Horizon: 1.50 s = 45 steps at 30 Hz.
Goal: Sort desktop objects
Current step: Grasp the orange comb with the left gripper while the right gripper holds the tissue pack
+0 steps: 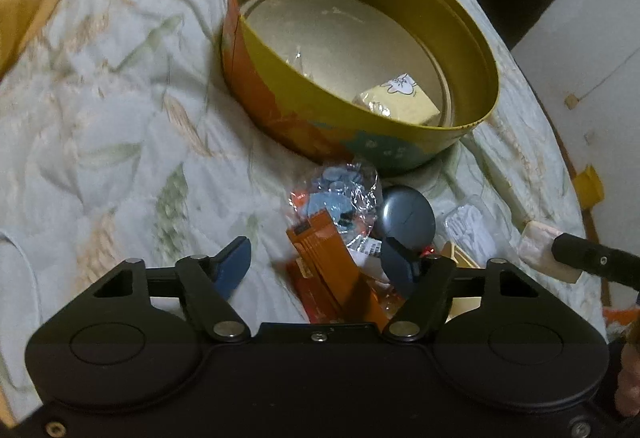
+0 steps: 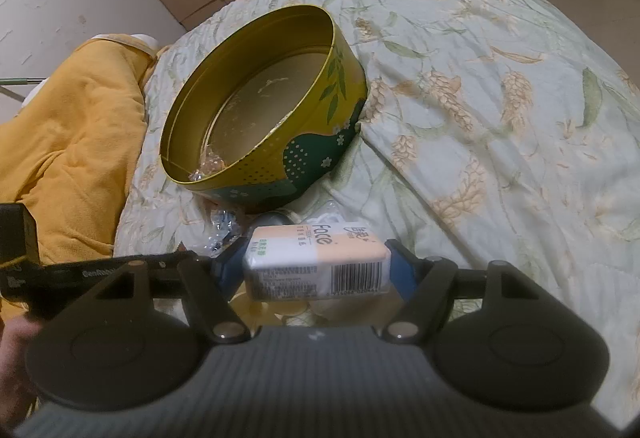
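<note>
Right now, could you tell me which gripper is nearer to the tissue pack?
Right. The right gripper is shut on the tissue pack, pads pressing both ends. The left gripper hangs open over the orange packet, beside the pack.

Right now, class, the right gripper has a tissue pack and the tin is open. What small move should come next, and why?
Probably carry the tissue pack forward over the tin's rim and release it. The right gripper is clamped on the pack, the tin sits open just ahead, and small items already lie inside.
</note>
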Each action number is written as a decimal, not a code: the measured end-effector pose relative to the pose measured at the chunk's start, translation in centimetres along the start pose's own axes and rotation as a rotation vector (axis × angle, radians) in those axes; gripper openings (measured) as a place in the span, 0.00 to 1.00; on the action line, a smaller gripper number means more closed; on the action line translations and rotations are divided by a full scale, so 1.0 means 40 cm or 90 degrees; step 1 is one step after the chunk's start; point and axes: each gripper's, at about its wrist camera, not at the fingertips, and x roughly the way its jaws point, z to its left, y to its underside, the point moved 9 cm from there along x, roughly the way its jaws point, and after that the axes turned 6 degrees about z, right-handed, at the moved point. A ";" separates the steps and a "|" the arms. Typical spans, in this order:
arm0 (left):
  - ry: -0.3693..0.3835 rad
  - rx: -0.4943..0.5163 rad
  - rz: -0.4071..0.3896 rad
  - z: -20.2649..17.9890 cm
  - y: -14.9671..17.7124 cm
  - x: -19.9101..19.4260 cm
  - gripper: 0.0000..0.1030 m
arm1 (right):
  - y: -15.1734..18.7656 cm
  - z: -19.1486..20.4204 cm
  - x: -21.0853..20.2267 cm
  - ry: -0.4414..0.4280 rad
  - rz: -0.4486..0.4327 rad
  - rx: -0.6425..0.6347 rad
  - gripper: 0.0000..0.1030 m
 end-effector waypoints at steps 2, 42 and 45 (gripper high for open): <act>0.008 -0.014 0.002 -0.001 -0.001 0.009 0.59 | 0.001 -0.001 -0.001 0.000 0.000 0.000 0.71; 0.126 -0.048 -0.091 0.043 0.034 -0.134 0.04 | 0.017 0.034 -0.006 0.091 -0.017 -0.092 0.71; 0.141 -0.052 -0.103 0.044 0.034 -0.140 0.04 | 0.017 0.040 -0.006 0.099 -0.017 -0.102 0.71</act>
